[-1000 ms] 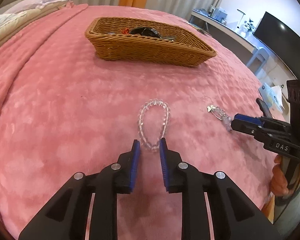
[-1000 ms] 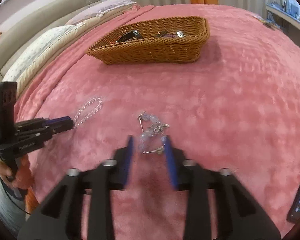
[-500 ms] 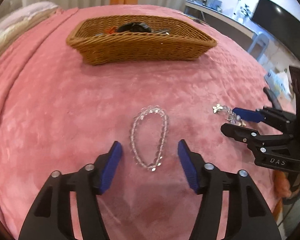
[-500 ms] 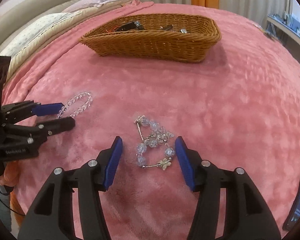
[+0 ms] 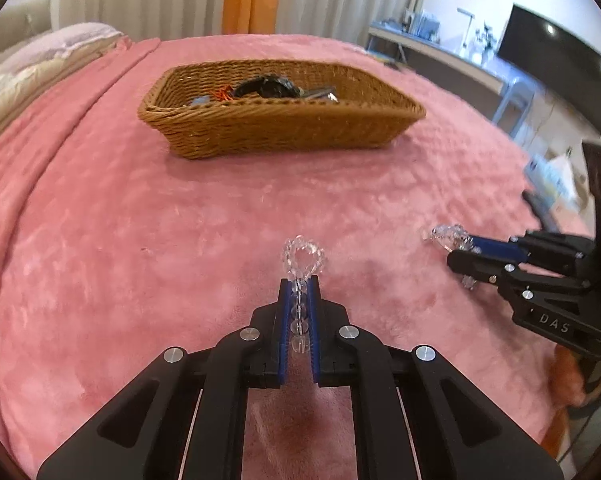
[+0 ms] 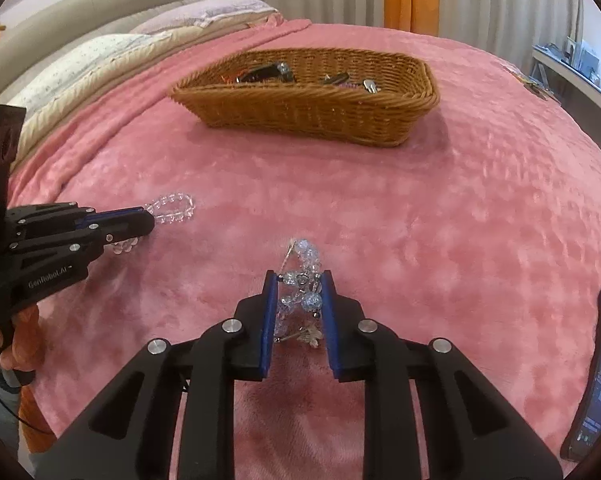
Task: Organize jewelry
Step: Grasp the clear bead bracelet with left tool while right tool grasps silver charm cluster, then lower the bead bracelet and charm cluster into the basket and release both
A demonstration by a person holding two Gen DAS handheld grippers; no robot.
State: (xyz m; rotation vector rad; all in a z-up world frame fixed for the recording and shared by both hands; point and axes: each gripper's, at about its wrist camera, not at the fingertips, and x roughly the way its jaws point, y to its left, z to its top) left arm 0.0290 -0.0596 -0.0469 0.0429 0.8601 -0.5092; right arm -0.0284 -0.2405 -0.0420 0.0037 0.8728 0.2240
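Note:
My left gripper [image 5: 299, 284] is shut on a clear bead bracelet [image 5: 303, 255], whose loop sticks out past the fingertips over the pink blanket; it also shows in the right wrist view [image 6: 171, 209]. My right gripper [image 6: 299, 277] is shut on a blue-bead bracelet with silver charms [image 6: 306, 276]; in the left wrist view it [image 5: 456, 248] holds those beads [image 5: 446, 234] low over the blanket. A wicker basket [image 5: 284, 128] holding several small items stands farther back, also in the right wrist view [image 6: 312, 112].
The pink blanket [image 5: 140, 220] covers the bed. Pillows [image 6: 112, 52] lie at the far left. A phone [image 6: 598, 376] lies at the right edge by my right gripper. A desk and a TV [image 5: 560, 76] stand beyond the bed.
Both grippers were open around their bracelets half a second ago. Both have closed on them, and the bracelets are now pinched between the pads.

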